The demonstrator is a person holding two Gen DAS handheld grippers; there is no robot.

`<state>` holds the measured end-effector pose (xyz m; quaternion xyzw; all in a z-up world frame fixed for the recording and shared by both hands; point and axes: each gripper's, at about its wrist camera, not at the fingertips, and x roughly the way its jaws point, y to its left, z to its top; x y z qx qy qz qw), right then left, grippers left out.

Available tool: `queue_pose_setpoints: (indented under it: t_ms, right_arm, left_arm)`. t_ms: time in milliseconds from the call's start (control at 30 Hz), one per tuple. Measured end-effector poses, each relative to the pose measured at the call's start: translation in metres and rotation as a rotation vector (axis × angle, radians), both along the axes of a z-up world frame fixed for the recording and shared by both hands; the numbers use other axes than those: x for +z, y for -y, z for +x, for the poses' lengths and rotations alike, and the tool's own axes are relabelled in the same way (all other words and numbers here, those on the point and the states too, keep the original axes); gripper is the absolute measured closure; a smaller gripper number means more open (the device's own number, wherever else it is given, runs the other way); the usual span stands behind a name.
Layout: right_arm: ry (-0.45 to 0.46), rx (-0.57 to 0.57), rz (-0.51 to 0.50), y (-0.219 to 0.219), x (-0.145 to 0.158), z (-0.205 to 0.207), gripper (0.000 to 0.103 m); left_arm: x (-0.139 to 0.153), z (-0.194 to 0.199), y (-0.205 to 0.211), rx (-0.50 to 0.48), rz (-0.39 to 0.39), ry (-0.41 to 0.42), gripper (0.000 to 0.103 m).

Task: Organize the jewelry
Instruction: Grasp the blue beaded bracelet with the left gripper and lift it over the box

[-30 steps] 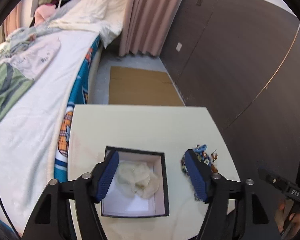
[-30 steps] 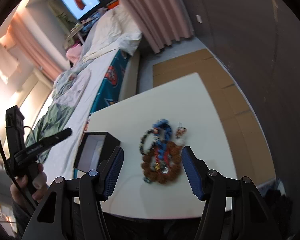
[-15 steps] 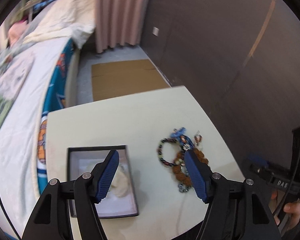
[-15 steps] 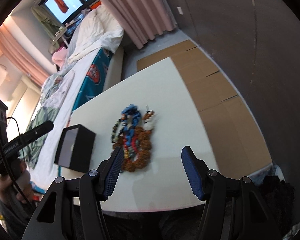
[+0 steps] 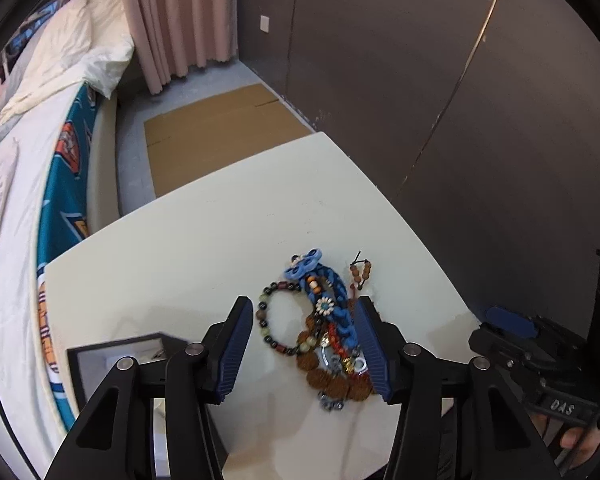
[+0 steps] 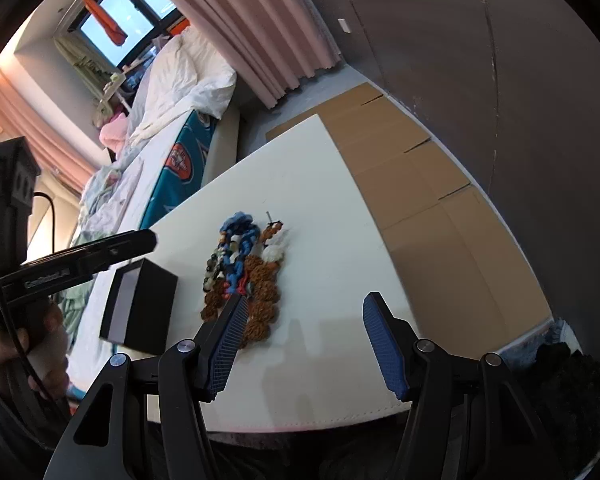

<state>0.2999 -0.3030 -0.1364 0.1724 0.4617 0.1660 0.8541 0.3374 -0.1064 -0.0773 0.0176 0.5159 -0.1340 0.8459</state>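
Leftmost, near the table's point(image 5: 188, 240) left front corner: black box point(image 5: 100, 364), lid off. Right of it, toward the front edge: jewelry pile point(image 5: 324, 328), light, limp, tangle-prone; I'd pinch the stiff dark-bead bracelet point(image 5: 274, 322). Left gripper point(image 5: 304, 350) straddles it, spread, empty; right gripper point(image 6: 304, 344) likewise.

Daylight enters through the window point(image 6: 130, 26), which is blown out to pale blue-white; the bed point(image 6: 180, 92) below it is bright, while the dark wall panels point(image 5: 440, 92) far from the window read dim and flat. Soft, faint shadows on the white table point(image 5: 204, 248), no hard glare. Strong fisheye bending and black vignette at every corner; the jewelry pile point(image 6: 244, 268) is slightly soft in the right wrist view, sharper in the left point(image 5: 324, 328).
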Motion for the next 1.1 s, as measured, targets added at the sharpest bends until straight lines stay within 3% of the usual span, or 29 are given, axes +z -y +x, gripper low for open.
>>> queue_pose_setpoints:
  t_ms: [400,533,867,967,1100]
  right_arm:
    - [-0.041,0.031,0.018,0.007,-0.01,0.011,0.042]
    - [-0.066,0.059,0.022,0.002,-0.014,0.012,0.042]
    - [-0.098,0.156,0.034,-0.034,-0.021,0.02,0.043]
    - [-0.102,0.181,0.037,-0.044,-0.023,0.025,0.049]
    - [-0.125,0.192,0.029,-0.053,-0.029,0.034,0.065]
  left_arm:
    - [-0.051,0.041,0.023,0.039,0.016,-0.152,0.061]
    - [-0.064,0.044,0.02,0.049,-0.013,-0.193,0.092]
    - [-0.018,0.024,-0.001,0.076,-0.084,-0.067,0.094]
    - [-0.005,0.017,-0.008,0.084,-0.103,-0.044,0.094]
    - [0.008,0.008,-0.018,0.096,-0.111,-0.015,0.094]
